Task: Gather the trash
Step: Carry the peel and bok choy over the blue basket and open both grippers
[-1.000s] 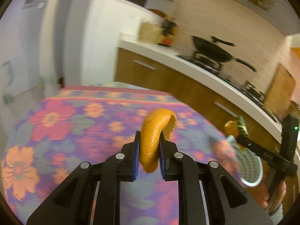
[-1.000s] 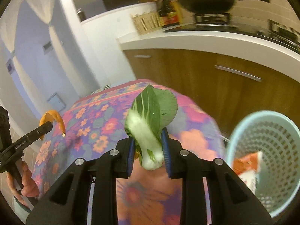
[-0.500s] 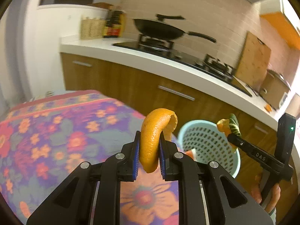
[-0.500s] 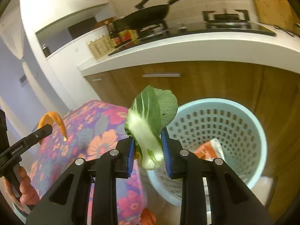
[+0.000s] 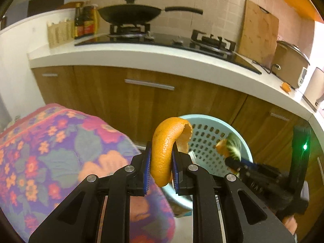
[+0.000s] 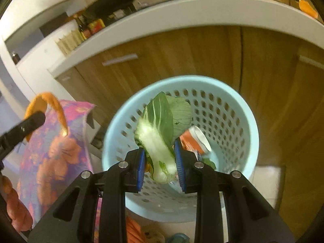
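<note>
My left gripper [image 5: 161, 168] is shut on a curved orange peel [image 5: 165, 147] and holds it over the table's right edge, beside the light blue perforated trash basket [image 5: 208, 139]. My right gripper [image 6: 160, 167] is shut on a bok choy leaf [image 6: 162, 133] and holds it over the mouth of the basket [image 6: 232, 109]. An orange-and-white wrapper [image 6: 195, 137] lies inside the basket. The right gripper [image 5: 235, 158] also shows in the left wrist view over the basket. The left gripper's peel [image 6: 48, 105] shows at left in the right wrist view.
A table with a floral cloth [image 5: 50, 151] stands left of the basket. Wooden cabinets [image 5: 141, 101] under a white counter [image 5: 162, 60] stand behind. A wok [image 5: 129, 15], bottles [image 5: 85, 22], a cutting board [image 5: 257, 34] and a rice cooker [image 5: 289, 64] are on the counter.
Both grippers swung right from over the table toward the basket. The right gripper now holds the leaf over the basket's mouth; the left has reached the table's edge.
</note>
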`<state>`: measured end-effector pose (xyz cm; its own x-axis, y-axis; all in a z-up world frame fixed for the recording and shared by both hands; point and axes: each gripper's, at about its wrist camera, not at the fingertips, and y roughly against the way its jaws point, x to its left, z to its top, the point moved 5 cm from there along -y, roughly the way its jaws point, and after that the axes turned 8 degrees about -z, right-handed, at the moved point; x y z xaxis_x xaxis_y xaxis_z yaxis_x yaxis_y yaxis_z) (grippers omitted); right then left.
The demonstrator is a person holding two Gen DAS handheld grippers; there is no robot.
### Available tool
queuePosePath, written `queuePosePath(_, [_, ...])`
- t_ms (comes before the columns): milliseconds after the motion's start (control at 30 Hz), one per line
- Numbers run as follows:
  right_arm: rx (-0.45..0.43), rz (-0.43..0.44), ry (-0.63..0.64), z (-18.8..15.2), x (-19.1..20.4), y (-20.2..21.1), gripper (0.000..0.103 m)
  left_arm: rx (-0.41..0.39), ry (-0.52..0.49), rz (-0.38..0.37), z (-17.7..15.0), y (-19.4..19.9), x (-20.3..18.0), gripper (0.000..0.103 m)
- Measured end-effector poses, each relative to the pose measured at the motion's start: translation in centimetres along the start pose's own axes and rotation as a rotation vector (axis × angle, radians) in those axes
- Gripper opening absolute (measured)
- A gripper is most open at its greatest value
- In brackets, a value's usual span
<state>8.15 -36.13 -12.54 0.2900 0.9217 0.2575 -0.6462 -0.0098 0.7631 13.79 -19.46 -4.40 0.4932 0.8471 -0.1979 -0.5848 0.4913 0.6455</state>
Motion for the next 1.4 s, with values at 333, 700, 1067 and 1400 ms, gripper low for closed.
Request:
queuePosePath(333, [0.053, -0.033, -0.056, -0.7, -1.7, -0.6, 0.040, 0.058, -0.078, -0.044, -0.5, -4.2, -3.1, 0.052])
queuePosePath(700, [-0.010, -0.020, -0.051, 0.4, -0.7, 2.1, 0.050, 0.052, -0.043, -0.046, -1.4, -1.7, -1.1, 0.054])
queuePosePath(1067, [-0.092, -0.015, 0.017, 1.2, 3.3, 5.9, 0.051, -0.077, 0.030, -0.030, -1.1, 5.3, 2.2, 0.065])
queuePosePath(1400, [-0.207, -0.053, 0.127, 1.3, 7.9, 10.1, 0.057, -0.228, 0.072, 0.031, -1.1, 12.3, 5.0, 0.080])
